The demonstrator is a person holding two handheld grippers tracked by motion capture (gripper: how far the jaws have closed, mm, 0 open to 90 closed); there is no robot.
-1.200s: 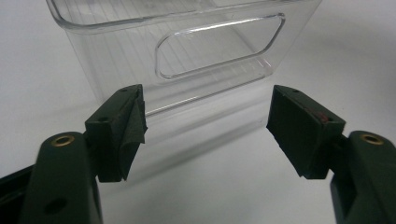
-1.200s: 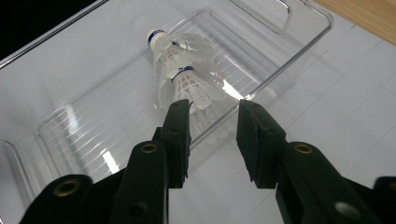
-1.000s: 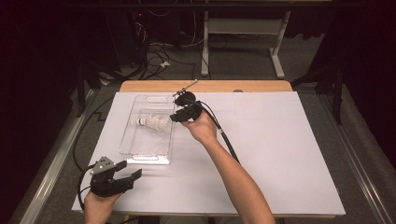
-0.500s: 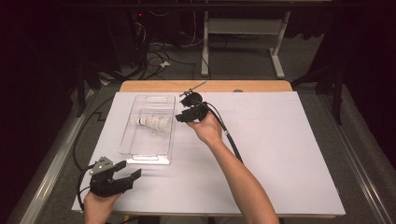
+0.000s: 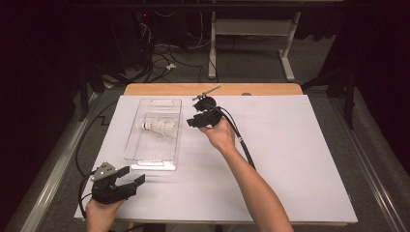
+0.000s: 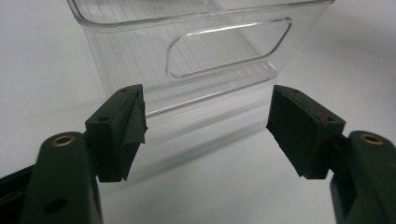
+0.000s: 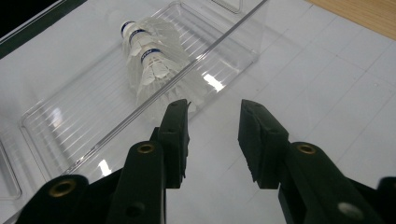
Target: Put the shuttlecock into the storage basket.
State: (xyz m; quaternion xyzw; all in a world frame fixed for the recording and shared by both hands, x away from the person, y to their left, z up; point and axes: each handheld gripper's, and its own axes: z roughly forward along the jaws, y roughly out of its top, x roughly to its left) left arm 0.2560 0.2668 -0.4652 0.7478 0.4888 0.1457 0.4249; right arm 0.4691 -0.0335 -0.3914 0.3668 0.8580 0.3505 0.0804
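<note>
A clear plastic tray (image 5: 147,157) lies lengthwise on the white sheet, left of centre. White shuttlecocks (image 5: 159,128) with blue bands lie nested on their side in its far half, and are close up as shuttlecocks (image 7: 149,60) in the right gripper view. My right gripper (image 5: 190,122) hovers just right of the tray's long wall and points left at it. Its jaws (image 7: 212,107) are open with nothing between them. My left gripper (image 5: 134,175) rests at the near left corner, open and empty (image 6: 208,100). It faces the tray's near end wall (image 6: 224,51) with its handle cutout.
A white sheet (image 5: 300,145) covers the table, with a strip of wooden tabletop (image 5: 270,89) bare at the far edge. The right gripper's black cable (image 5: 244,145) trails along the forearm. A metal rail (image 5: 43,193) borders the table's left side.
My right gripper has drawn a little to the right, from over the tray's right wall to just beside it. The left gripper and the shuttlecocks have not moved.
</note>
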